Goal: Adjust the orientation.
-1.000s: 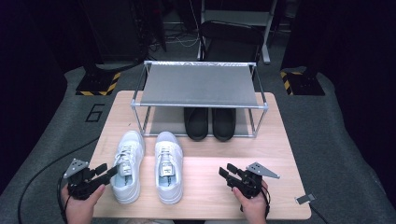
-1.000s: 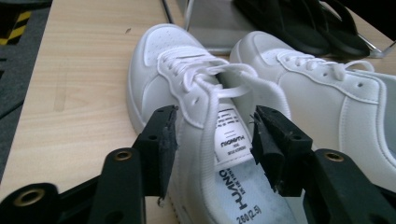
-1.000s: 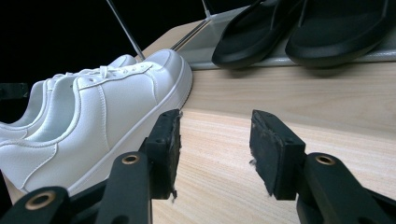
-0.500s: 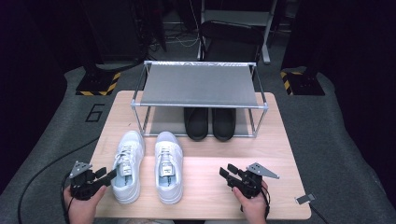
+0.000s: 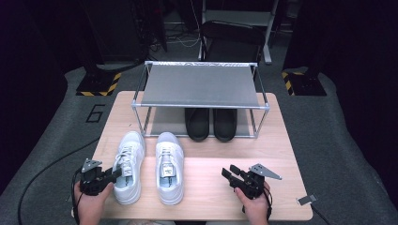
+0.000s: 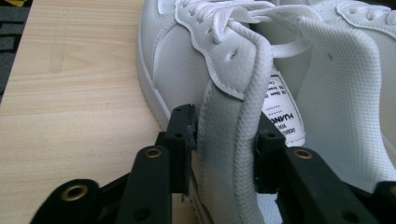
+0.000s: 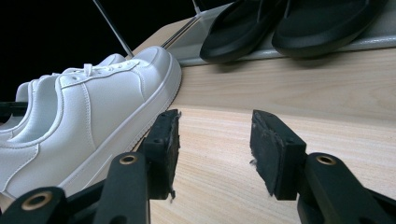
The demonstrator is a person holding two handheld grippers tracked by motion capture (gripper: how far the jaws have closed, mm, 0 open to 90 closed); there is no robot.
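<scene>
Your left hand-held gripper [image 6: 224, 154] has just been closing and now pinches the collar of the left white sneaker [image 5: 127, 165], which sits near the counter's [image 5: 281, 154] front-left corner. The grip looks set for a lift. Your right hand-held gripper [image 7: 212, 149] stands spread, holding nothing.

Hidden under the rack's top shelf [image 5: 199, 86] — heels of the black shoes [image 5: 211, 124]. Cut off by the left gripper view's edges — toe and heel of the white sneaker [image 6: 243, 93]. Label print [image 6: 282, 116] partly covered, too small to read.

black slippers [image 5: 211, 123], metal shoe rack [image 5: 199, 85], wooden table [image 5: 281, 154]
</scene>
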